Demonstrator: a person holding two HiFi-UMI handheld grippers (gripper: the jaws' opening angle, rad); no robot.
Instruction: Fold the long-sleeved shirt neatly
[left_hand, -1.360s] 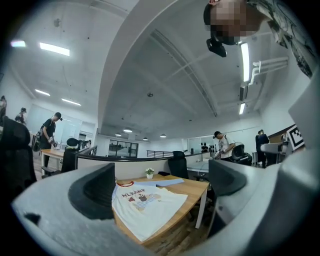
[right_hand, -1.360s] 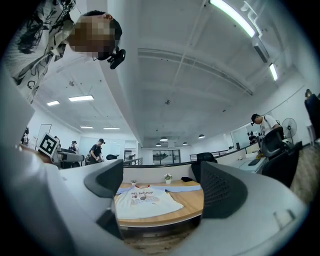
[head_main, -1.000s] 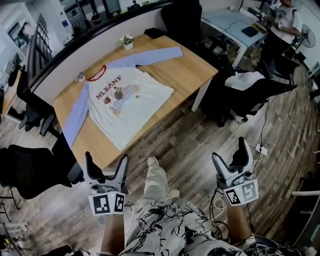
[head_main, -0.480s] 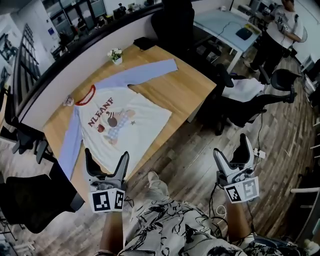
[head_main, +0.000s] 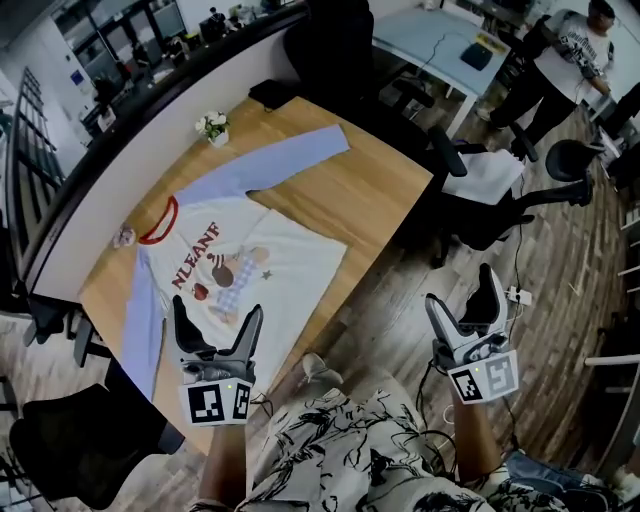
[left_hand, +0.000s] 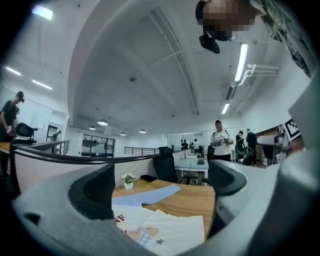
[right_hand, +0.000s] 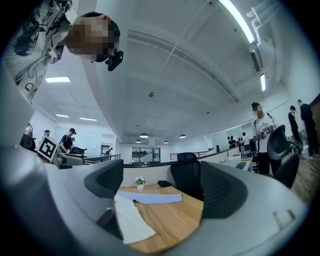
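With the shirt (head_main: 240, 270) spread flat, print up, on the table (head_main: 370, 190), bring the left gripper (head_main: 217, 320) and right gripper (head_main: 465, 300), both with fingers apart and empty, to the near hem corners and pinch evenly.

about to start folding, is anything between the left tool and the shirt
Nothing visible. The left tool, jaws apart and empty, hangs by the near hem of the shirt, which lies flat on the table. The plant stands at the far edge, beyond the shirt.
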